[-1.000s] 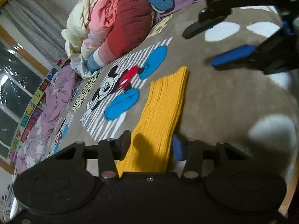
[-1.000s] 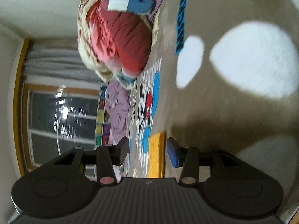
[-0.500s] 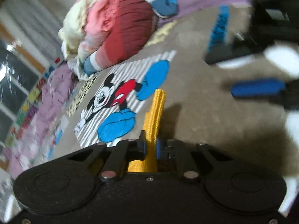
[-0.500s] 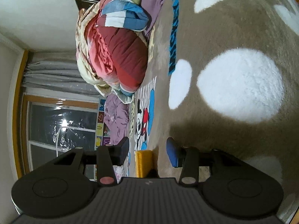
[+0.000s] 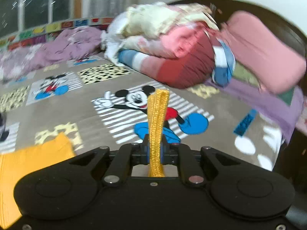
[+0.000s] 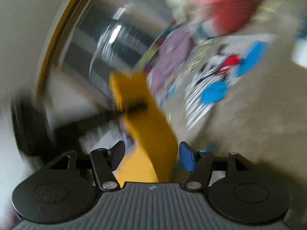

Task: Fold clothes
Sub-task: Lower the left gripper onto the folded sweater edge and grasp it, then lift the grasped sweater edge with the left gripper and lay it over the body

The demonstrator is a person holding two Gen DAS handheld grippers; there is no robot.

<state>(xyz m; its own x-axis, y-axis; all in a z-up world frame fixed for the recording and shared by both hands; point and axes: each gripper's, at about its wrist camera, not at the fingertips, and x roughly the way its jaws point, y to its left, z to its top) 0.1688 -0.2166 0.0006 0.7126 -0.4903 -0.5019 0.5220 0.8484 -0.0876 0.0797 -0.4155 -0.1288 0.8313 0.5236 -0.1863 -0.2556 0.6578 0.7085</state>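
Yellow knit garment point(image 5: 157, 126) hangs lifted above the cartoon-print bed blanket point(image 5: 107, 126), pinched in the clenched left claw point(image 5: 155, 151); the right claw point(image 6: 151, 156) gapes, released, around it. Folding looks midway, unfinished.

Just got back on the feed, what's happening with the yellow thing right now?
The left gripper is shut on a doubled edge of the yellow knit garment, holding it up above the cartoon-print blanket; more of the garment shows at lower left. The right gripper is open, its fingers either side of the yellow fabric but not closed on it. The right view is heavily motion-blurred, so contact there is unclear. A heap of bedding sits behind.
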